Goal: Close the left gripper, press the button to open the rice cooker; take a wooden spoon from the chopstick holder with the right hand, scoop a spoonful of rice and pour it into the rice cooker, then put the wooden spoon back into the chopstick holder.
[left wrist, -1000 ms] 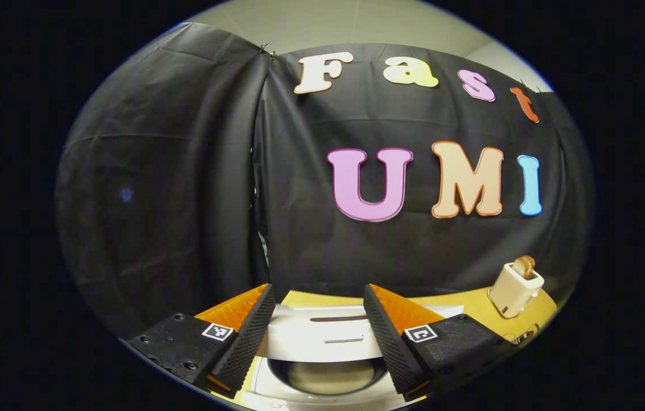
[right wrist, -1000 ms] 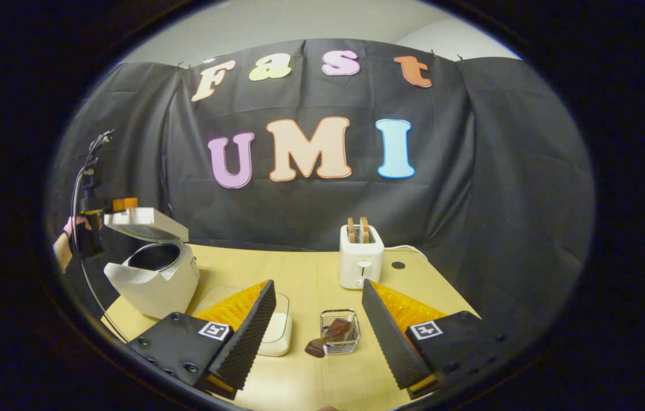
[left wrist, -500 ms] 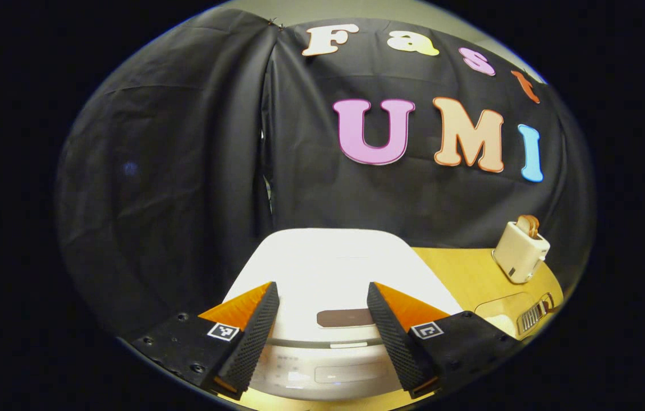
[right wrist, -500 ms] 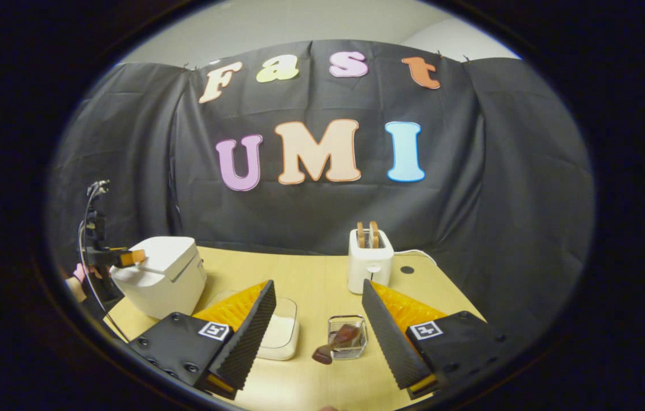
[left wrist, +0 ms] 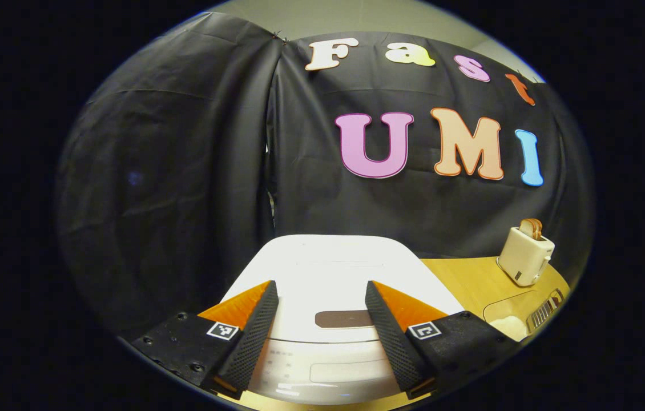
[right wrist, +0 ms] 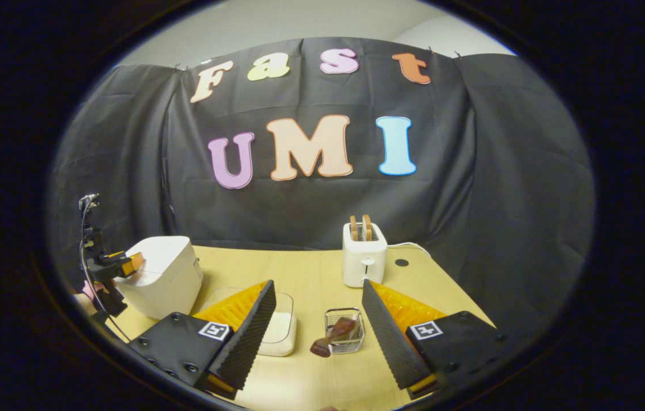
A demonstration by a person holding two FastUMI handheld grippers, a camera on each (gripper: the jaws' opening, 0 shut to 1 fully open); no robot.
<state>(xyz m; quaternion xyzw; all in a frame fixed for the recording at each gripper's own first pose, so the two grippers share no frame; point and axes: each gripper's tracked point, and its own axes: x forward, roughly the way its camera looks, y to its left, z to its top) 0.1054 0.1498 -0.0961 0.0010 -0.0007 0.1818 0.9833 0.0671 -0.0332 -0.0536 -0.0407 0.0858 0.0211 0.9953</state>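
Item: both grippers, left gripper (left wrist: 321, 334) and right gripper (right wrist: 315, 331), stood apart, empty; splayed left fingers risked straddling rice cooker (left wrist: 331, 297) button.

Each gripper, left gripper (left wrist: 321, 328) and right gripper (right wrist: 318, 331), has black ribbed jaws backed in orange, black screw-studded bases, and small square black-and-white markers.

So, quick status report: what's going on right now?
Left hand-held gripper open above rice cooker, lid shut. Right hand-held gripper open, empty. Wooden spoon resting in chopstick holder. Nothing blocking.
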